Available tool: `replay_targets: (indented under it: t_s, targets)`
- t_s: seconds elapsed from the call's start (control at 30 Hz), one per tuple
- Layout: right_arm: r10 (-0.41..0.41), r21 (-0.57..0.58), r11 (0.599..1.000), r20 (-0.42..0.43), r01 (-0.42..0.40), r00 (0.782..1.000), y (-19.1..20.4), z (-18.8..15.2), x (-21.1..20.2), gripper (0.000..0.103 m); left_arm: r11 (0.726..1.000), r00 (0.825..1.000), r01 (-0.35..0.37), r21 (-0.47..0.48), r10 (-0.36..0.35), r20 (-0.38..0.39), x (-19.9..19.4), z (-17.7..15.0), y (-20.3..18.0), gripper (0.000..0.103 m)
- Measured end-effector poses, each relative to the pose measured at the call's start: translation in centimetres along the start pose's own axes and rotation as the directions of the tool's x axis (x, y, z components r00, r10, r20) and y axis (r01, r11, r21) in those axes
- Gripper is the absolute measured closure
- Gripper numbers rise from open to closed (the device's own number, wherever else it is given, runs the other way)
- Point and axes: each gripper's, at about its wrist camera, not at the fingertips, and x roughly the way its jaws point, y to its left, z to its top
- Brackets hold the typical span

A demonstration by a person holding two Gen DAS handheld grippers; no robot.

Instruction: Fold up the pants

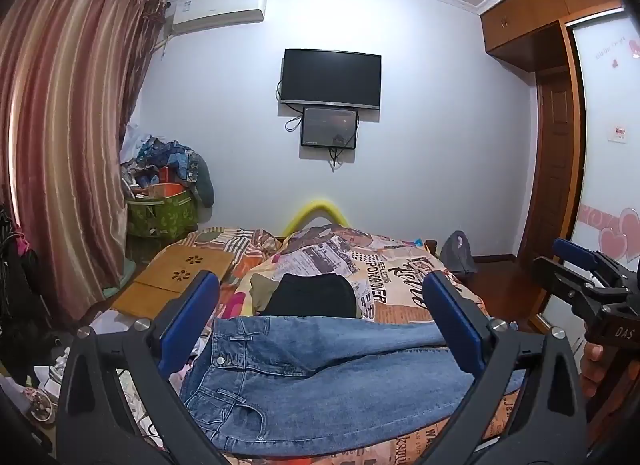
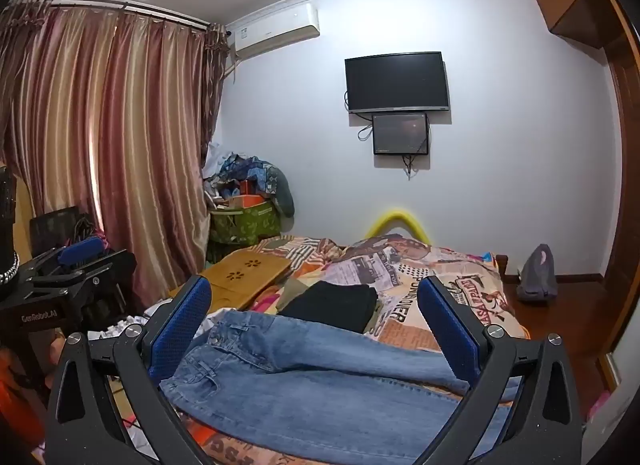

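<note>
Blue jeans [image 1: 320,377] lie flat across the near end of the bed, waistband to the left, legs running right; they also show in the right wrist view [image 2: 320,377]. My left gripper [image 1: 320,305] is open and empty, held above the jeans. My right gripper [image 2: 316,305] is open and empty, also above the jeans. The right gripper shows at the right edge of the left wrist view [image 1: 576,265], and the left gripper at the left edge of the right wrist view [image 2: 72,257].
A folded black garment [image 1: 316,297] lies on the patterned bedspread [image 1: 400,277] just beyond the jeans. A wooden lap desk [image 1: 176,277] sits at the bed's left. Clutter and a green box [image 1: 164,213] stand by the curtain. A grey bag [image 1: 460,253] sits on the floor at right.
</note>
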Motion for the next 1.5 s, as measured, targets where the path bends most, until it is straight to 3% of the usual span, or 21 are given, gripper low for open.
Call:
replay_targets:
  t_s: [1.5]
  targets:
    - [0.005, 0.009, 1.000, 0.014, -0.005, 1.000, 0.5, 0.2, -0.3, 0.000, 1.000, 1.000, 0.016, 0.003, -0.016, 0.010, -0.2, -0.1, -0.1, 0.000]
